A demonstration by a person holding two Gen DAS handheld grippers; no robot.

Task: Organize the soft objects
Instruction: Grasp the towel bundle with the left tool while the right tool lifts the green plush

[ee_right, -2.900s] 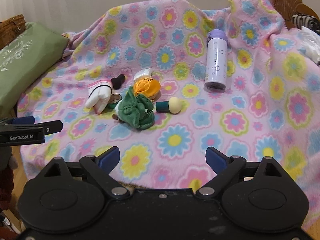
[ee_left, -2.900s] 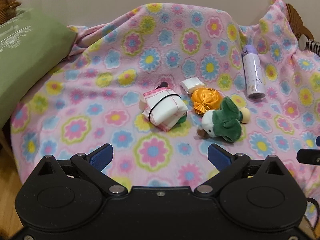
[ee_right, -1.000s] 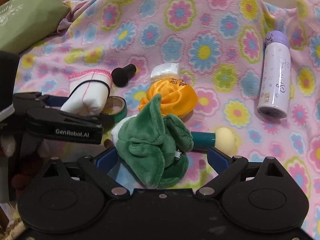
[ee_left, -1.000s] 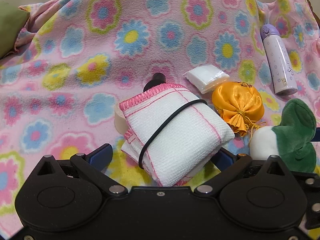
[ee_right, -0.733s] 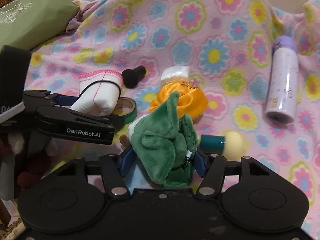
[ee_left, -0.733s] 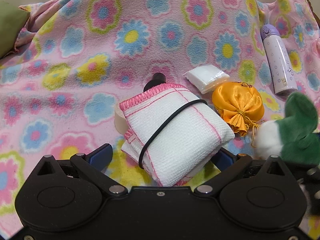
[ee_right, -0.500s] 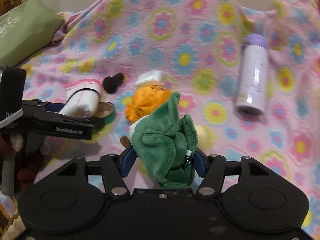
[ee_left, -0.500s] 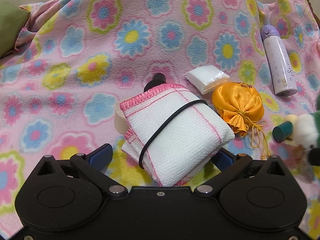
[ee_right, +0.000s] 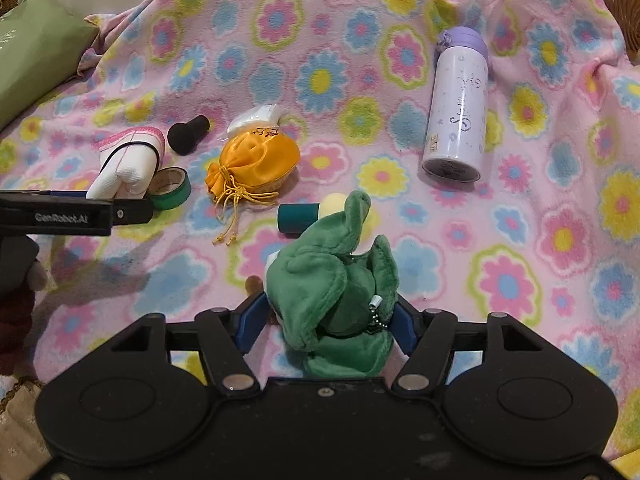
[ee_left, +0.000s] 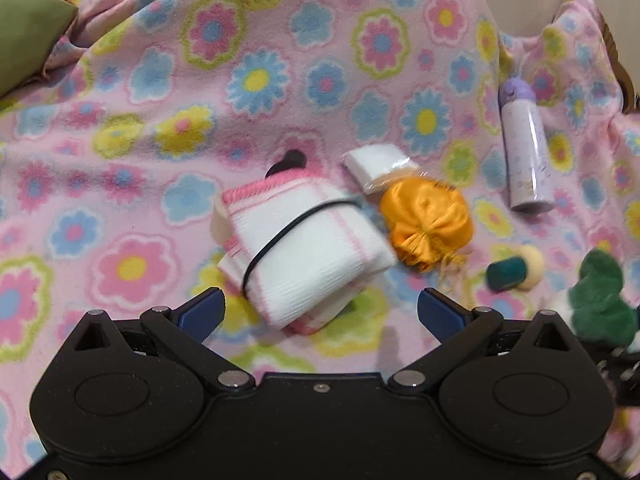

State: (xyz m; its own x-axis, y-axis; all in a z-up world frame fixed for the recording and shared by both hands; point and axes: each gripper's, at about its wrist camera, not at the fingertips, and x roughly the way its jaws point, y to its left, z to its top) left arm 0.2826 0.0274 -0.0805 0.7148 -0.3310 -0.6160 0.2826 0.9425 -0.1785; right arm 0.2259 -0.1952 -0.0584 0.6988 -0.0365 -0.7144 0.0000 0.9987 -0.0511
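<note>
Lighting is even, soft and moderately bright. Soft shadows fall on the floral blanket (ee_right: pixel 400 8) at left in the right wrist view. The left wrist view shows motion blur, notably on the folded towel (ee_left: pixel 308 248). Both views show fisheye bending and dark corners.

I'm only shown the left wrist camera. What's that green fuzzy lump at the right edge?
Observer: A green plush toy, sitting between the right gripper's blue pads; its jaws are opening.
Operator: And what's peeking out from under the white cloth?
Observer: A green tape roll, lying beside the folded cloth.
Operator: The black blob behind it?
Observer: A small black stopper-shaped piece, lying on the blanket.
</note>
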